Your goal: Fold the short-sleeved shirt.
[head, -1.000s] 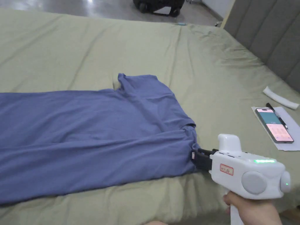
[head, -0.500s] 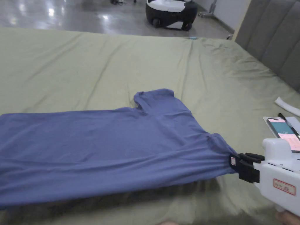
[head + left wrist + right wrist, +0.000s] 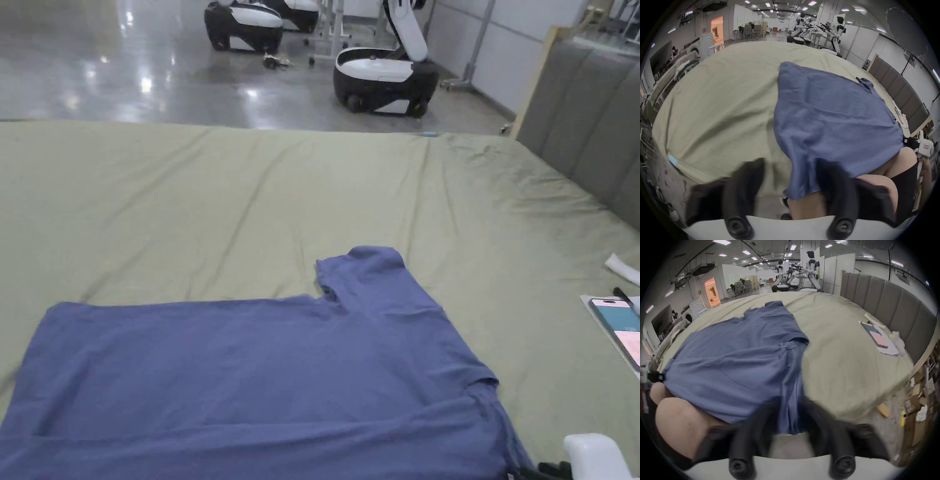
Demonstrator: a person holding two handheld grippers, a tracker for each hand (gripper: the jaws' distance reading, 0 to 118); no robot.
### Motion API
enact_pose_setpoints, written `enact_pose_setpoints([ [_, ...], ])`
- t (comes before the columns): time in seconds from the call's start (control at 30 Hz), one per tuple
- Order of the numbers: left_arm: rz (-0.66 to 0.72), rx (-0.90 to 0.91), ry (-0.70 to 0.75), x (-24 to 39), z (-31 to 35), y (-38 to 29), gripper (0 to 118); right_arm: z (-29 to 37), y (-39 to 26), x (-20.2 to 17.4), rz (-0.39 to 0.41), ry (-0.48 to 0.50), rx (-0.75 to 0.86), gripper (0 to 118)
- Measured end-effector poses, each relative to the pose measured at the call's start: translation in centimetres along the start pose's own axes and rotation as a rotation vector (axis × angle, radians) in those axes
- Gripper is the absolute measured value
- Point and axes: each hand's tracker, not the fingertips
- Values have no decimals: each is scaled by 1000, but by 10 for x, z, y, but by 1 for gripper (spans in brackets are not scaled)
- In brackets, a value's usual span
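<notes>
The blue short-sleeved shirt [image 3: 262,381] lies spread on the green bed sheet [image 3: 250,200], its near edge drawn off the bed's front edge and over the person's bare knees [image 3: 682,421]; in the head view that near edge is cut off at the bottom of the picture. One sleeve [image 3: 369,275] points toward the far side of the bed. The left gripper [image 3: 790,183] has its jaws blurred and set wide apart, with the shirt's hem corner draped against the right-hand jaw; whether it is actually pinched cannot be made out. The right gripper [image 3: 787,417] has the shoulder corner running down between its smeared jaws, the grip itself unclear. A phone [image 3: 619,328] on paper is cut by the right edge.
</notes>
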Motion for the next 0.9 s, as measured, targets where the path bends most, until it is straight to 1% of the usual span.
enact_pose_setpoints([
  [0.03, -17, 5, 27, 11, 12, 4, 93, 4, 3, 1, 8, -51, 0, 80],
  [0.07, -25, 19, 33, 14, 23, 9, 106, 9, 6, 4, -4, -54, 10, 109],
  [0.1, -27, 58, 18, 14, 36, 16, 105, 27, 18, 5, -40, -10, 75, 110],
  [0.13, -17, 79, 27, 15, 44, 28, 105, 35, 30, 7, -84, 15, 119, 108],
  [0.17, -13, 106, 44, 12, 41, 33, 104, 40, 40, 7, -116, 18, 143, 108],
  [0.2, -18, 153, 42, 14, 47, 47, 99, 44, 55, 6, -141, 20, 181, 107],
  [0.23, -19, 213, 45, 17, 55, 60, 79, 52, 70, 4, -143, 31, 230, 100],
  [0.27, -19, 258, 39, 20, 59, 74, 27, 56, 82, 1, -122, 50, 294, 67],
  [0.3, -26, 305, 54, 19, 57, 90, 0, 58, 97, -4, -54, 56, 360, 32],
  [0.33, -31, 362, 84, 22, 56, 103, 0, 56, 111, -12, -7, -3, 390, 0],
  [0.37, -52, 355, 67, 23, 51, 120, 0, 55, 124, -22, 15, -33, 417, 0],
  [0.4, -87, 304, 28, 25, 42, 138, 0, 53, 137, -31, 7, -42, 472, 0],
  [0.43, -93, 305, 7, 27, 23, 153, 0, 48, 149, -35, 4, 25, 469, 0],
  [0.47, -88, 318, -1, 27, 9, 165, 0, 42, 159, -40, 4, 62, 463, 0],
  [0.53, -106, 238, -6, 26, -34, 200, 0, 28, 180, -55, 14, 61, 448, 0],
  [0.57, -112, 205, 3, 27, -54, 212, 14, 22, 186, -62, 32, 70, 442, 0],
  [0.6, -119, 161, 36, 26, -79, 225, 43, 16, 192, -70, 54, 77, 437, 0],
  [0.63, -136, 115, 99, 26, -104, 234, 77, 10, 196, -73, 68, 84, 433, 0],
  [0.67, -148, 99, 141, 24, -124, 240, 102, 6, 199, -78, 80, 95, 428, 0],
  [0.73, -106, 39, 148, 19, -160, 249, 100, -3, 204, -85, 98, 119, 409, 0],
  [0.77, -72, 4, 140, 15, -174, 252, 98, -9, 205, -81, 101, 129, 394, 0],
  [0.8, -32, -23, 122, 10, -187, 253, 90, -13, 206, -81, 107, 136, 386, 0],
  [0.83, -16, -51, 95, 9, -197, 252, 66, -17, 208, -80, 124, 136, 373, 0],
  [0.87, -13, -81, 88, 8, -206, 250, 20, -20, 210, -79, 147, 124, 355, 0],
  [0.9, -31, -125, 93, 10, -213, 246, 9, -26, 212, -75, 166, 108, 336, 0],
])
